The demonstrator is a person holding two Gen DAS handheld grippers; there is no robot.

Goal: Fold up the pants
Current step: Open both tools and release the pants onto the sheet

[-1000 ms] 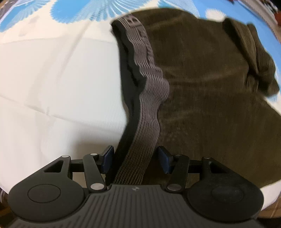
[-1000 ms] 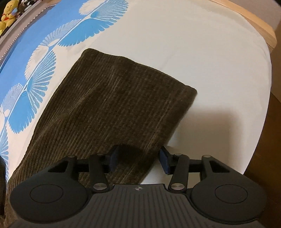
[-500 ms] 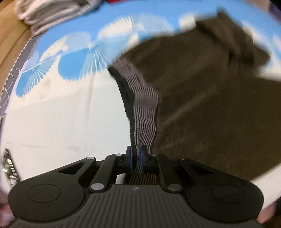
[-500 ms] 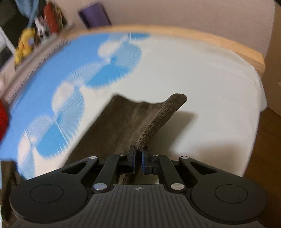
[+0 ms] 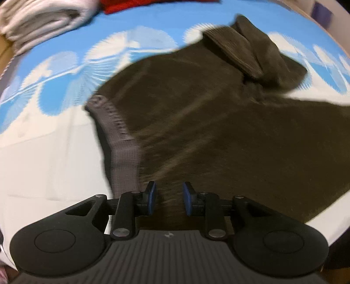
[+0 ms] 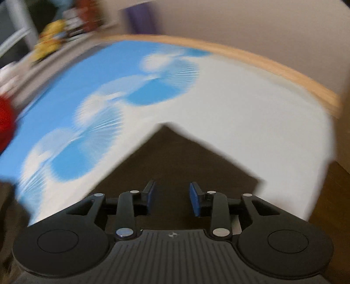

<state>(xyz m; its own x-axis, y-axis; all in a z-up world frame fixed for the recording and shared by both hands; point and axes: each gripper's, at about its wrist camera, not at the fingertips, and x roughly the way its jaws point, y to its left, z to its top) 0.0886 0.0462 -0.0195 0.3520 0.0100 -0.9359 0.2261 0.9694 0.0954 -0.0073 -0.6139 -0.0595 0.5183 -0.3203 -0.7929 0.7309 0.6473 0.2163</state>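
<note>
Pants (image 5: 218, 135), dark brown corduroy, lie spread on a bed (image 5: 43, 166) covered in a white sheet with blue fan shapes; one leg is bunched into a loose fold (image 5: 251, 54) at the far side. Through the left wrist view I see my left gripper (image 5: 168, 197) hanging over the cloth just beside the grey waistband (image 5: 124, 157), its blue fingers (image 5: 151, 197) parting, nothing pinched between them. In the right wrist view my right gripper (image 6: 172, 198) hovers above a pointed corner of the brown cloth (image 6: 175, 157), fingers likewise spreading and gripping nothing, though the picture is heavily blurred. I judge the fold to be at an early stage, with both hands free of the fabric. To do this step well I would take the waistband and the leg end squarely, near their edges, and lay one over the other without dragging wrinkles across the sheet. The wooden bed rail (image 6: 262, 63) marks the far boundary on the right; folded pale laundry (image 5: 39, 19) sits well apart at the left. The white stretch of sheet offers plenty of open room.
</note>
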